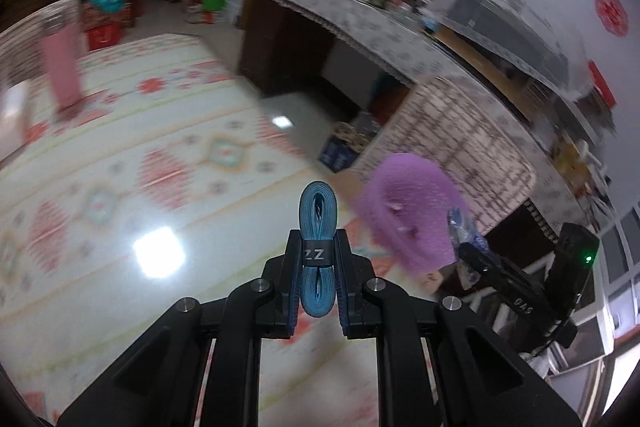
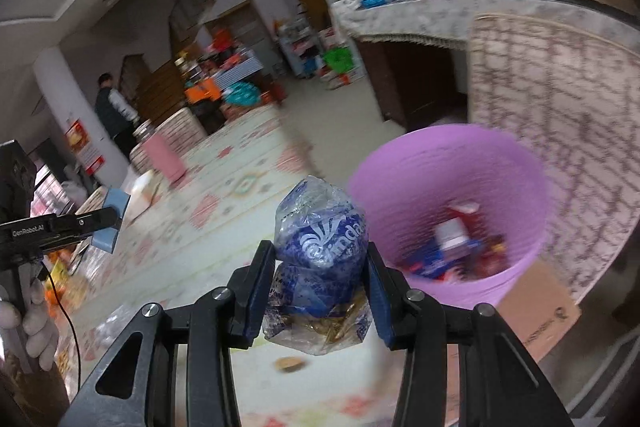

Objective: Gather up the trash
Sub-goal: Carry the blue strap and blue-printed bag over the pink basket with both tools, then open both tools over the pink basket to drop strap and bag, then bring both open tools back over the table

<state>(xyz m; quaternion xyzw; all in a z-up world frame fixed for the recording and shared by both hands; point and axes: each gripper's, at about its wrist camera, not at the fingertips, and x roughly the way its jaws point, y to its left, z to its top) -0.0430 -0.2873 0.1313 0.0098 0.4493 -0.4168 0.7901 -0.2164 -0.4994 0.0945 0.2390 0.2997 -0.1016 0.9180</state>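
The left tool is closed on a folded blue strap bound by a dark band — its pads press the loop from both sides, and the strap's upper end pokes out past the tips. Below it lies a glossy patterned desk. To this tool's right stands the purple bin, blurred, with the right tool just beyond it.

The right tool stands partly open and grips a crumpled blue-and-clear plastic bag — the jaws squeeze its sides, and the bag bulges above and hangs below them. Just right of this tool's tips the purple bin opens toward the camera, with boxes and wrappers lying inside. A cardboard box sits beside the bin's base. Far to this tool's left, a gloved hand holds the left tool.
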